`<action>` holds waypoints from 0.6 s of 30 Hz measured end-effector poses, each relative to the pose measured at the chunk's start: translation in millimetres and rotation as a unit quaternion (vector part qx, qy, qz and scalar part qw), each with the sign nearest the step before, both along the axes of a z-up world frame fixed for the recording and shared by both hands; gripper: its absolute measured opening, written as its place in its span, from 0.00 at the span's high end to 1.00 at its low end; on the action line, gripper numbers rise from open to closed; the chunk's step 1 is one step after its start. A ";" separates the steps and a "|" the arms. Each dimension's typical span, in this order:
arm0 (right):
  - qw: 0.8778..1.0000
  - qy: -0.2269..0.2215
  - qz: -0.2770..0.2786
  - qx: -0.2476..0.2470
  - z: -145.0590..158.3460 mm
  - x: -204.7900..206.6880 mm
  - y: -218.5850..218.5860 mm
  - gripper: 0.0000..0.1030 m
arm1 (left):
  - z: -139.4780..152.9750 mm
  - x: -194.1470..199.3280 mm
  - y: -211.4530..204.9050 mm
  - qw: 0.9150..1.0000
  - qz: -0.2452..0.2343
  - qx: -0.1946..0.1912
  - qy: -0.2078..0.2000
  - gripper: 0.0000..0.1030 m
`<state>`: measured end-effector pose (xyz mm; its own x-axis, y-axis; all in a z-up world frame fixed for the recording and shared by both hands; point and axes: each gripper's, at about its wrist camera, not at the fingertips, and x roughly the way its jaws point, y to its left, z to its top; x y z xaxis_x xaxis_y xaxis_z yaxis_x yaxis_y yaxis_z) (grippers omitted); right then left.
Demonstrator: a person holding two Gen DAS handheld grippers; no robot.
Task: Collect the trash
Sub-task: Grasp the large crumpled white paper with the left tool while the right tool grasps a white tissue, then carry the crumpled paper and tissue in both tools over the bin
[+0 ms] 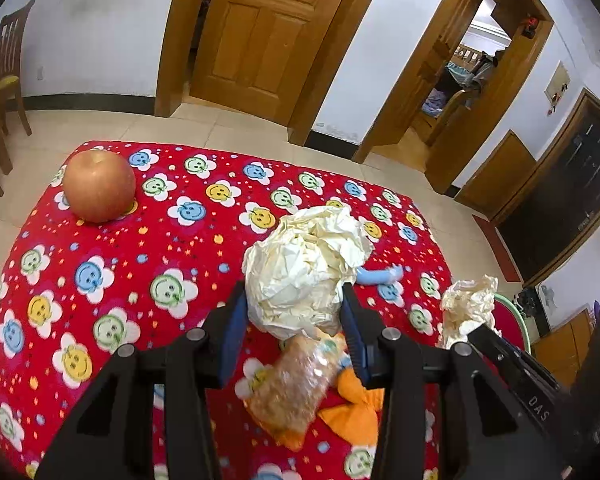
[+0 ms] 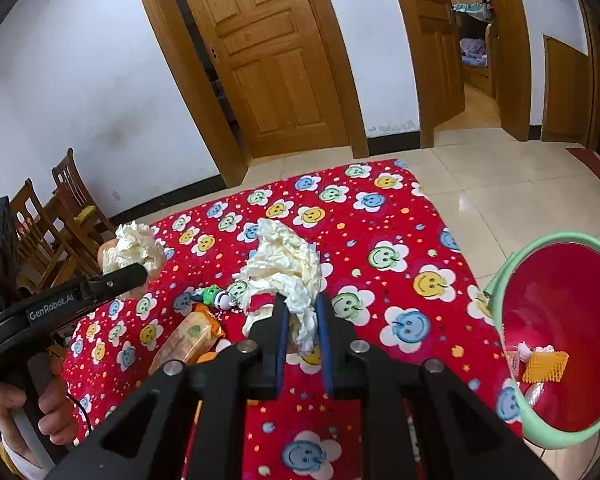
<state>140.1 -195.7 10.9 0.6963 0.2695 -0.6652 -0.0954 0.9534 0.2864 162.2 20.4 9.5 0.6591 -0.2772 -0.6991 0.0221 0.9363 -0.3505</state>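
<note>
In the left wrist view my left gripper [image 1: 296, 304] is shut on a big crumpled cream paper ball [image 1: 300, 272], held above the red smiley-flower cloth [image 1: 112, 248]. In the right wrist view my right gripper [image 2: 301, 304] is shut on a looser wad of cream paper [image 2: 284, 268] that hangs between its blue pads. The same wad [image 1: 470, 304] shows at the right of the left wrist view. A red bin with a green rim [image 2: 500, 280] stands to the right of the table and has some scraps [image 2: 546, 366] in it.
An apple [image 1: 99, 186] sits at the cloth's far left corner. A clear snack packet [image 1: 296, 384], an orange wrapper [image 1: 352, 400] and a small toy [image 2: 216, 296] lie on the cloth under the grippers. Wooden chairs [image 2: 60, 216] stand to the left, with tiled floor beyond the table.
</note>
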 end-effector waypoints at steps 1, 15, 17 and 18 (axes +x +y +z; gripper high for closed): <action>1.000 -0.001 0.000 0.002 1.5 -2.6 -1.4 0.85 | 2.0 -4.9 -0.4 1.000 0.001 -0.001 0.000 0.56; 0.999 -0.024 -0.021 0.021 16.7 -39.8 -30.5 0.86 | 6.9 -42.2 -16.0 1.000 -0.012 -0.011 0.004 0.56; 0.999 -0.026 -0.025 0.023 18.5 -42.8 -35.3 0.86 | 7.5 -45.5 -20.4 1.000 -0.015 -0.010 0.004 0.56; 0.999 -0.027 -0.027 0.023 19.3 -44.5 -37.9 0.86 | 7.5 -46.4 -21.8 1.000 -0.016 -0.011 0.004 0.56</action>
